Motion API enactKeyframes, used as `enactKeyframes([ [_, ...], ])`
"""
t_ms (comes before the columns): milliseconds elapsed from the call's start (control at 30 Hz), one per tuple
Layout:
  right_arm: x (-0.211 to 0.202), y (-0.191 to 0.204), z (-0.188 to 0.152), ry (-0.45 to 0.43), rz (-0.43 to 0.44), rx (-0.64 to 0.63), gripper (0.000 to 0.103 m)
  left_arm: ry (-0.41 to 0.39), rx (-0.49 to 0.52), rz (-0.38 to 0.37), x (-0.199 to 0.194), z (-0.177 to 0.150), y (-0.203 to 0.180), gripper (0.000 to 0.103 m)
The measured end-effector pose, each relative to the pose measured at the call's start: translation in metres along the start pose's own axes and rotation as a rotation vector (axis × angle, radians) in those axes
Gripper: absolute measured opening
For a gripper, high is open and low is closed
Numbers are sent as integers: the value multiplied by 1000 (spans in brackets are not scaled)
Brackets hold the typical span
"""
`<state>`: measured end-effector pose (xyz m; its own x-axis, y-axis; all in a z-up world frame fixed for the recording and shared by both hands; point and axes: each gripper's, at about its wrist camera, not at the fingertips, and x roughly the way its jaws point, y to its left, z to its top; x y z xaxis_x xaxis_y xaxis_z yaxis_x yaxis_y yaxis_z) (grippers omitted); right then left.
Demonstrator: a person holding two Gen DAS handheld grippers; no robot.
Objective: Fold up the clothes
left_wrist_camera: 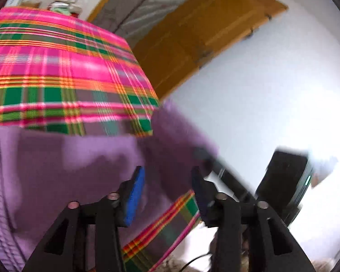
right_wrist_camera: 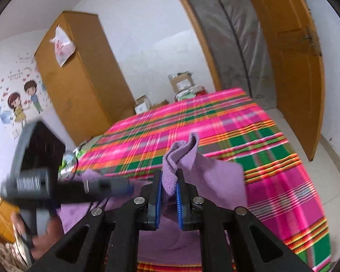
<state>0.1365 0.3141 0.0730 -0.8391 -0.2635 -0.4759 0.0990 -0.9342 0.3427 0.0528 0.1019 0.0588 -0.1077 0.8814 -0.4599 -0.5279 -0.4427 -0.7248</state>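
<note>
A purple knit garment (left_wrist_camera: 68,158) lies over the near edge of a bed with a pink, green and orange plaid sheet (left_wrist_camera: 56,68). My left gripper (left_wrist_camera: 167,181) is open above the garment, its blue pads wide apart and the cloth behind them. In the right wrist view my right gripper (right_wrist_camera: 169,178) is shut on a bunched fold of the purple garment (right_wrist_camera: 215,176), which it holds up above the plaid sheet (right_wrist_camera: 215,117). The blurred body of the left gripper (right_wrist_camera: 45,185) and a hand (right_wrist_camera: 45,233) are at the left.
A wooden wardrobe (right_wrist_camera: 79,79) stands against the far wall, with cardboard boxes (right_wrist_camera: 183,81) beyond the bed. A wrapped grey mattress (right_wrist_camera: 233,45) leans beside an open wooden door (right_wrist_camera: 294,68). Pale floor (right_wrist_camera: 328,158) runs along the bed's right side.
</note>
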Motion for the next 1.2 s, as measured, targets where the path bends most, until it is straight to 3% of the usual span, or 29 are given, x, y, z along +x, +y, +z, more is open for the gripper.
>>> enactKeyframes([
  [133,12,8,-11,42,13,-8,11,-22,-37,-25,-6,13,7,49],
  [267,21,17,-19,69,21,-23,11,45,-97,-37,10,19,20,50],
  [400,27,28,-24,80,44,-46,11,115,-147,4,24,19,34,50],
  [533,32,40,-28,96,77,-68,11,110,-210,-6,24,20,45,50],
  [900,46,67,-36,139,158,-100,11,58,-193,66,3,17,57,50],
  [1033,53,75,-38,156,186,-111,11,45,-235,81,-3,14,68,50],
  [1200,63,86,-43,178,214,-123,11,-13,-240,123,-20,10,73,50],
])
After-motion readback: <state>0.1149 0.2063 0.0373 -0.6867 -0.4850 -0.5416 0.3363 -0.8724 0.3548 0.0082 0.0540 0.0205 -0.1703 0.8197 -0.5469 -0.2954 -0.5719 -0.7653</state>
